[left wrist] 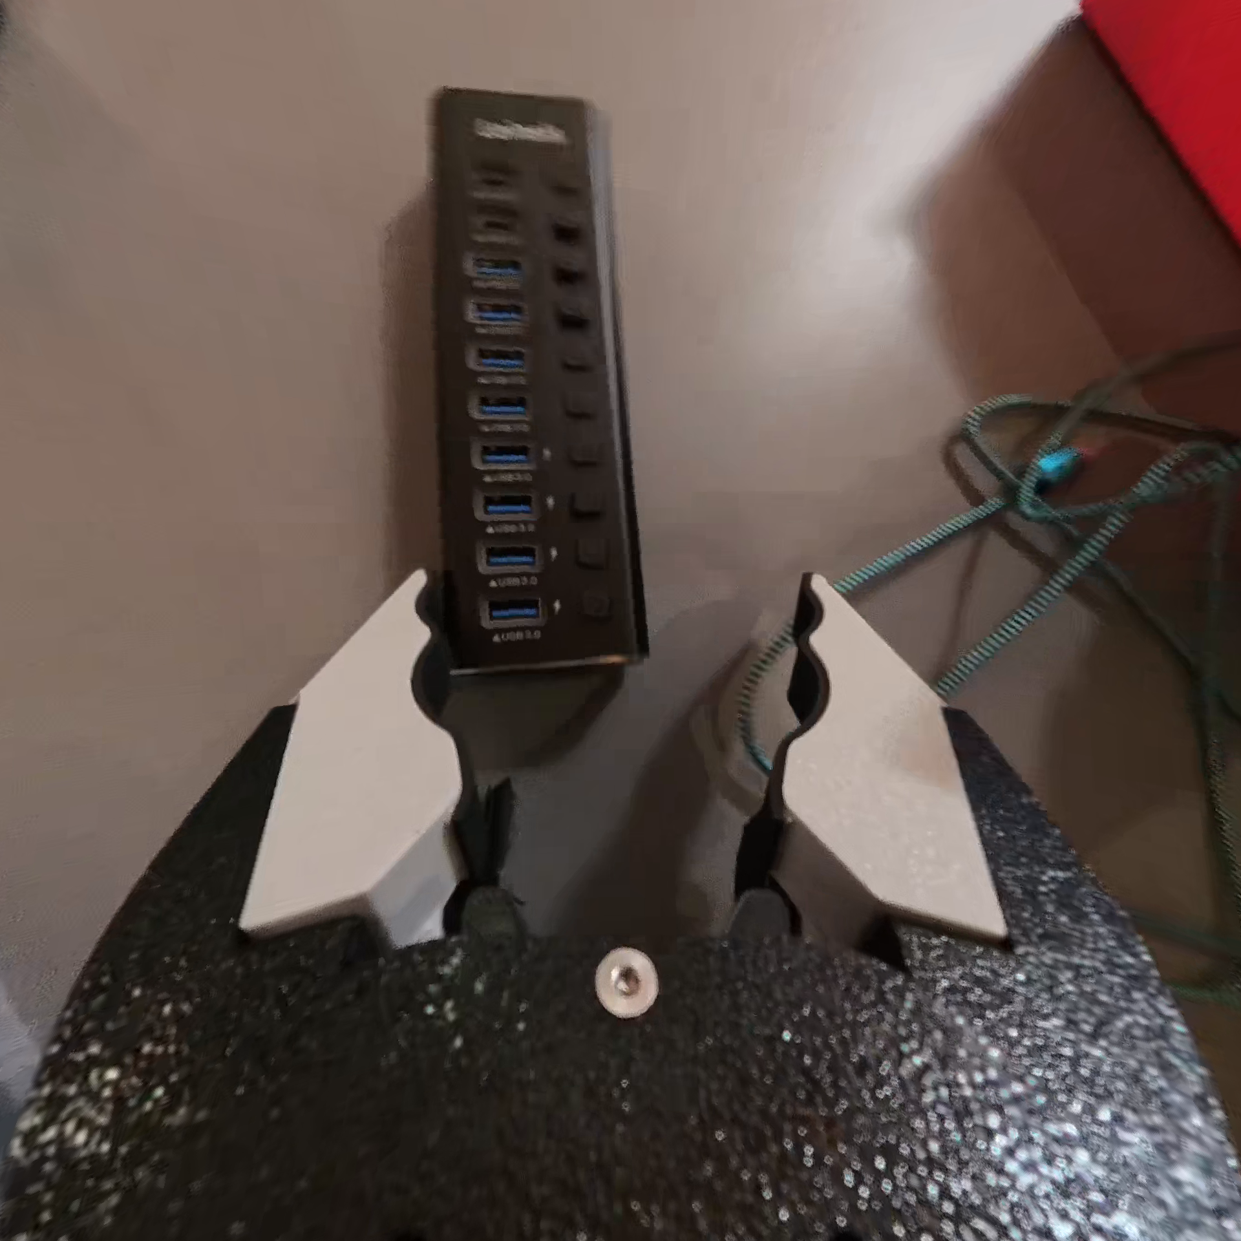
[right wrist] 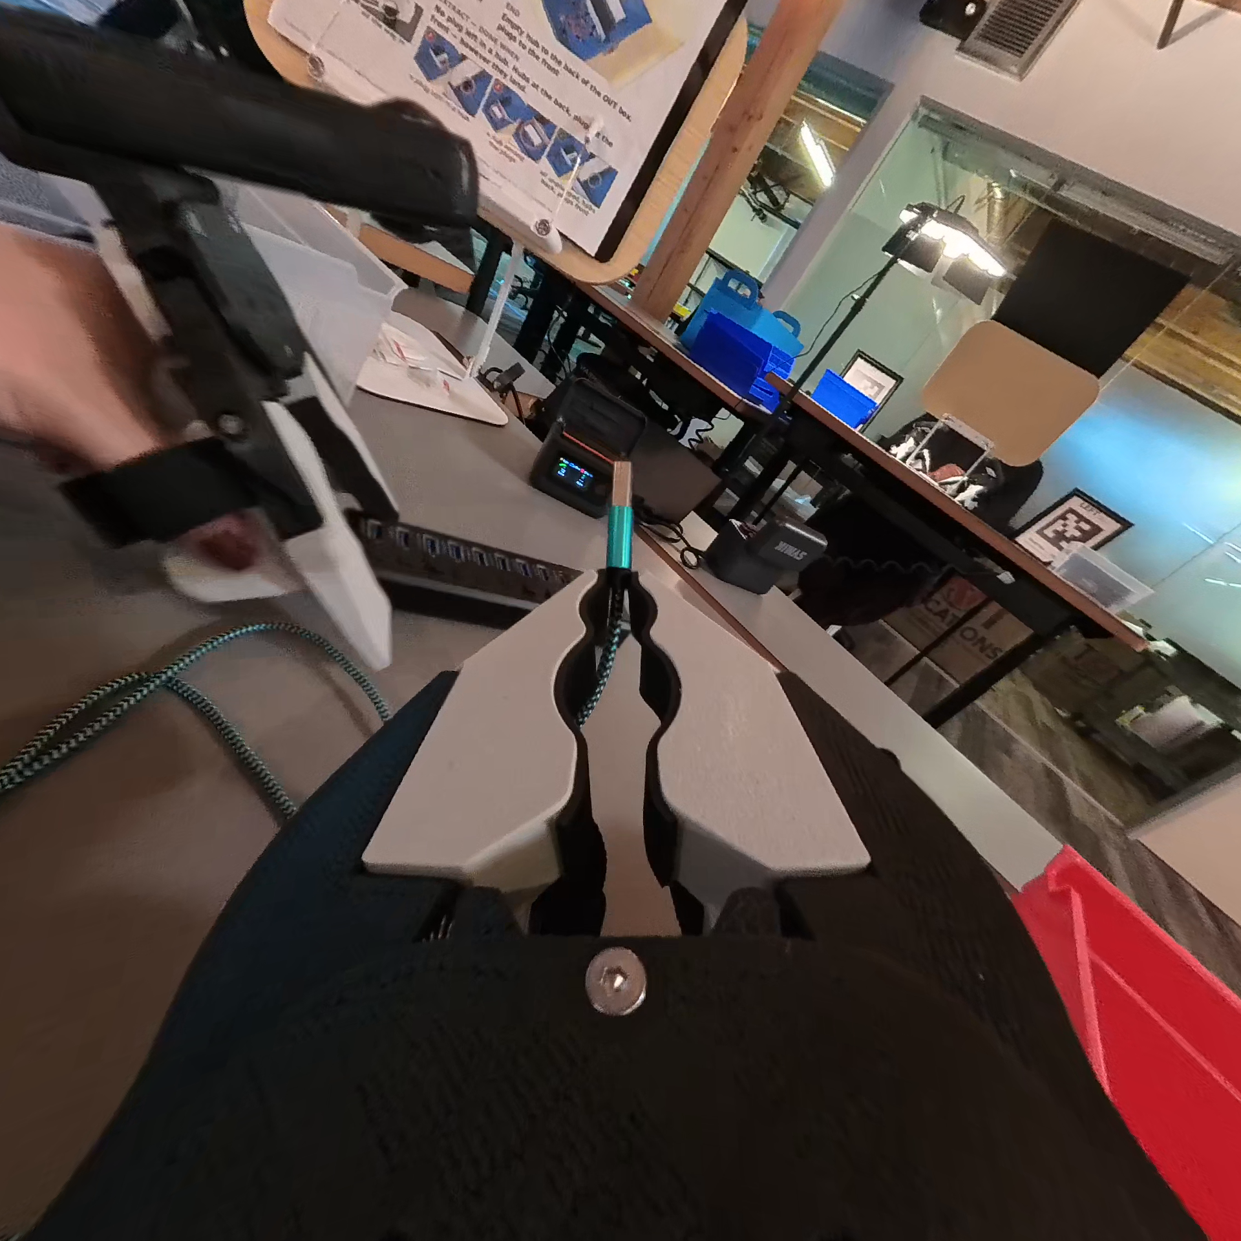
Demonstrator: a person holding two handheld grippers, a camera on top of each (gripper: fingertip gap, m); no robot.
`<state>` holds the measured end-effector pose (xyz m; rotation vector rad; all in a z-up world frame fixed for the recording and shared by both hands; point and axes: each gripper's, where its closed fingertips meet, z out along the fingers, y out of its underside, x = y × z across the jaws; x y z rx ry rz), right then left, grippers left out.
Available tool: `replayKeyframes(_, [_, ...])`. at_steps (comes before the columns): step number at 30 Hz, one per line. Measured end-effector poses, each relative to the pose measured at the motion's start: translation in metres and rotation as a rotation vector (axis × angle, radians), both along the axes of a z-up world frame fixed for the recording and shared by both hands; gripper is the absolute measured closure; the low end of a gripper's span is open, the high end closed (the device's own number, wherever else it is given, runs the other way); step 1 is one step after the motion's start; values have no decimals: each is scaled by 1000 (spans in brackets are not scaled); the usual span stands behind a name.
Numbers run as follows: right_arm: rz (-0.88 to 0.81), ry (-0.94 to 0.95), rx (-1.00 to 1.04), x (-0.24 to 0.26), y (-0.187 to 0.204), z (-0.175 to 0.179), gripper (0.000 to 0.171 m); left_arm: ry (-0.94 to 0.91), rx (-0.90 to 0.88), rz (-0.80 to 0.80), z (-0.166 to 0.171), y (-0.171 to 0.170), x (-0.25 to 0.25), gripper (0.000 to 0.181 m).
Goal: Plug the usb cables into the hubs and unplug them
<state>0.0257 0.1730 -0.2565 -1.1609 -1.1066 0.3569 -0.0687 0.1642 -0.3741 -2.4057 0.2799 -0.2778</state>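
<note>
A long black USB hub (left wrist: 530,376) with a row of blue ports lies flat on the grey table. My left gripper (left wrist: 614,591) is open just above its near end, its left finger beside the hub's near left corner. All the ports I see are empty. My right gripper (right wrist: 618,584) is shut on a teal braided USB cable (right wrist: 619,530), gripping just behind the plug, which sticks up past the fingertips in the air. The hub (right wrist: 470,557) also shows in the right wrist view, to the left behind the plug, with the left gripper (right wrist: 322,537) above it.
A tangle of teal braided cables (left wrist: 1047,483) lies right of the hub. A red bin (left wrist: 1182,101) stands at the far right; it also shows in the right wrist view (right wrist: 1141,994). A clear bin (right wrist: 315,282), a small black device with a screen (right wrist: 584,450) and a charger (right wrist: 772,550) stand behind.
</note>
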Motion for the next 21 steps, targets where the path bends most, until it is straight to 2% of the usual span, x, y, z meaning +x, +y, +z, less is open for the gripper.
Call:
replayKeyframes(3, [-22, 1, -15, 2, 4, -1, 168, 34, -47, -52, -2, -18, 19, 67])
replayKeyframes(5, [-37, 3, -23, 5, 7, -1, 168, 25, -68, -71, -1, -26, 27, 67])
replayKeyframes(9, [-55, 6, -35, 7, 11, -1, 168, -118, -87, -133, 8, -38, 55, 69])
replayKeyframes(11, [-59, 8, -35, 8, 11, 0, 168, -129, -77, -172, 8, -39, 62, 69])
replayKeyframes(14, [-65, 11, -37, 8, 12, 0, 168, -214, -64, -325, 13, -41, 87, 69])
replayKeyframes(17, [-70, 10, -44, 9, 13, -1, 167, -395, -109, -469, 26, -46, 111, 79])
replayKeyframes(18, [-75, 11, -43, 10, 13, 0, 168, -428, -98, -471, 33, -41, 111, 84])
replayKeyframes(21, [-97, 10, -46, 14, 17, 0, 168, -485, 88, -432, 68, -10, 92, 98])
